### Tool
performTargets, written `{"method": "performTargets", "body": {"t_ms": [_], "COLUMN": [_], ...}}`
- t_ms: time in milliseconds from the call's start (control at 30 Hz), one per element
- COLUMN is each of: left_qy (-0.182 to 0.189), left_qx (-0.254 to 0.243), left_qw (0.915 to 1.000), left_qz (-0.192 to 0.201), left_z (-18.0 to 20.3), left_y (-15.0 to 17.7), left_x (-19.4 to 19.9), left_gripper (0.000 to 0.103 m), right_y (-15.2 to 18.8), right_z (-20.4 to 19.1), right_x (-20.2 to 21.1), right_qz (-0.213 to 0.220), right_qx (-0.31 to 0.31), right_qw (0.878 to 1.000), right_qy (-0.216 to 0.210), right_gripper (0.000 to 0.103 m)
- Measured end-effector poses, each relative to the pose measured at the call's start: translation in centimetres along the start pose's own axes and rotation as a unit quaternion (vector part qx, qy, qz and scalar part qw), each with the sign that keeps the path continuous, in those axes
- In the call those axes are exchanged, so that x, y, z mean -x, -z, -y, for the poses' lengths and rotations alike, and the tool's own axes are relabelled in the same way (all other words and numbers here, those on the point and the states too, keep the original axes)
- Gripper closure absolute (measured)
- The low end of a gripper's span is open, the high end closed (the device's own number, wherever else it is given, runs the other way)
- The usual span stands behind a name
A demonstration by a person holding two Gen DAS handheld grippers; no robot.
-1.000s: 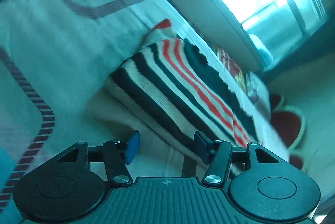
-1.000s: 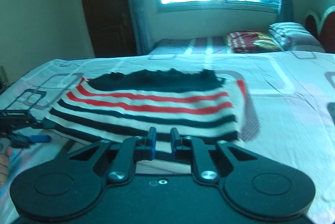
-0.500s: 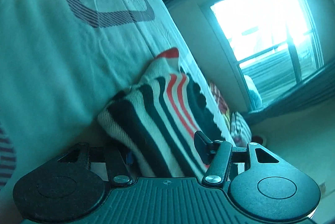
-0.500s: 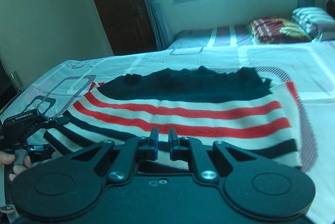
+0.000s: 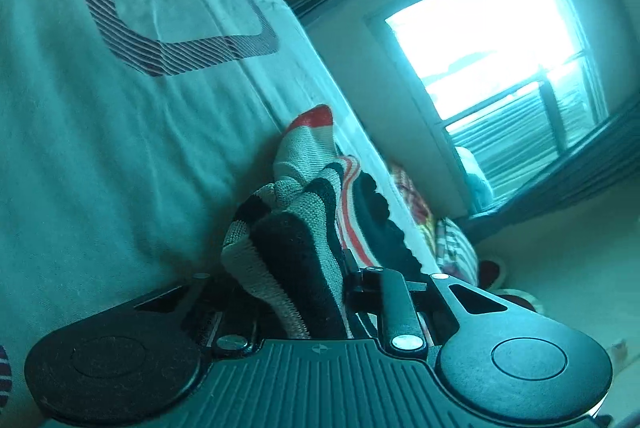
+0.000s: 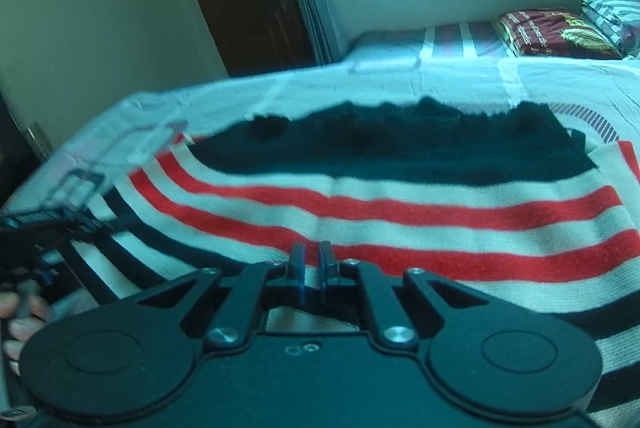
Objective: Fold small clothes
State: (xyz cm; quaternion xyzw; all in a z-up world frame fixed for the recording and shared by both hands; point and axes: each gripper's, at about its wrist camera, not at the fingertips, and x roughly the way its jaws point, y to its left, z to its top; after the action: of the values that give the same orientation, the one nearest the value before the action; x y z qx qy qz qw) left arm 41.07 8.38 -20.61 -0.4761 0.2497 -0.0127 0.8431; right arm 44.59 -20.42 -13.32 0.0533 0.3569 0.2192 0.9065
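Left tool (image 5: 292,292) moved in since prev frame, jaws closing on bunched sweater (image 6: 400,204) corner. Right tool (image 6: 311,264) pressed together, empty. Knit soft, light, floppy; grab edges/corners.

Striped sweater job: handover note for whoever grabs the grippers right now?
Left gripper: jaws closing, a bunched corner of the striped sweater between them.
Right gripper: shut at the sweater's near edge; fabric pinch not confirmable.
Sweater: spread on the patterned bedsheet, dark band toward the window, left corner lifted.
Done: left corner gathered.
Left: confirm the right grip, make the folds; none visible yet.
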Motion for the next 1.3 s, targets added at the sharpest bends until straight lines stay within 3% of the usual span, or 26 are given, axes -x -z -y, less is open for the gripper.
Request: {"method": "performTargets", "body": {"t_ms": [233, 300, 433, 667, 833, 967, 1000, 1067, 1133, 1200, 1267, 1300], "left_qy": [-0.017, 0.004, 0.028, 0.043, 0.079, 0.104, 0.110, 0.119, 0.114, 0.089, 0.061, 0.047], "left_qx": [-0.004, -0.009, -0.068, -0.114, -0.184, -0.249, -0.259, -0.281, -0.309, -0.332, -0.375, -0.404], "left_qw": [0.9998, 0.9999, 0.9973, 0.9924, 0.9792, 0.9607, 0.9559, 0.9447, 0.9317, 0.9160, 0.8910, 0.8794], "left_qz": [-0.012, -0.006, -0.007, -0.018, -0.033, -0.067, -0.084, -0.119, -0.153, -0.206, -0.249, -0.247], "left_z": [-0.5, 0.2, 3.5, 6.6, 11.7, 17.1, 18.3, 20.2, 21.7, 22.4, 22.7, 22.8], "left_y": [-0.6, -0.6, -1.4, -2.4, -1.6, -0.2, 0.4, 2.2, 5.0, 8.5, 12.4, 14.0], "left_x": [-1.2, -0.6, 0.1, 0.2, 0.8, 0.2, -0.3, -1.5, -3.1, -5.6, -7.6, -8.0], "left_gripper": [0.081, 0.085, 0.085, 0.085, 0.085, 0.085, 0.085, 0.085, 0.085, 0.085, 0.081, 0.078], "right_y": [0.3, 0.4, 0.5, 0.6, 0.7, 0.6, 0.5, 0.8, 1.5, 2.5, 3.6, 4.0], "right_z": [0.3, 0.5, 0.9, 0.9, 0.9, 1.3, 2.0, 4.2, 6.9, 9.6, 12.4, 13.6], "right_x": [-0.2, -0.2, -0.2, -0.2, -0.3, 0.0, 0.5, 3.0, 6.0, 8.9, 11.4, 12.5], "right_qz": [0.001, 0.002, 0.003, 0.004, 0.006, 0.008, 0.011, 0.047, 0.075, 0.098, 0.111, 0.117], "right_qx": [-0.011, -0.018, -0.024, -0.029, -0.036, -0.057, -0.080, -0.145, -0.197, -0.242, -0.290, -0.309], "right_qw": [1.000, 1.000, 1.000, 1.000, 0.999, 0.998, 0.997, 0.988, 0.977, 0.965, 0.950, 0.944], "right_qy": [0.000, -0.002, -0.005, -0.003, -0.002, -0.007, -0.012, -0.015, -0.018, -0.021, -0.025, -0.028], "right_gripper": [0.099, 0.099, 0.101, 0.101, 0.101, 0.101, 0.101, 0.089, 0.088, 0.082, 0.074, 0.072]}}
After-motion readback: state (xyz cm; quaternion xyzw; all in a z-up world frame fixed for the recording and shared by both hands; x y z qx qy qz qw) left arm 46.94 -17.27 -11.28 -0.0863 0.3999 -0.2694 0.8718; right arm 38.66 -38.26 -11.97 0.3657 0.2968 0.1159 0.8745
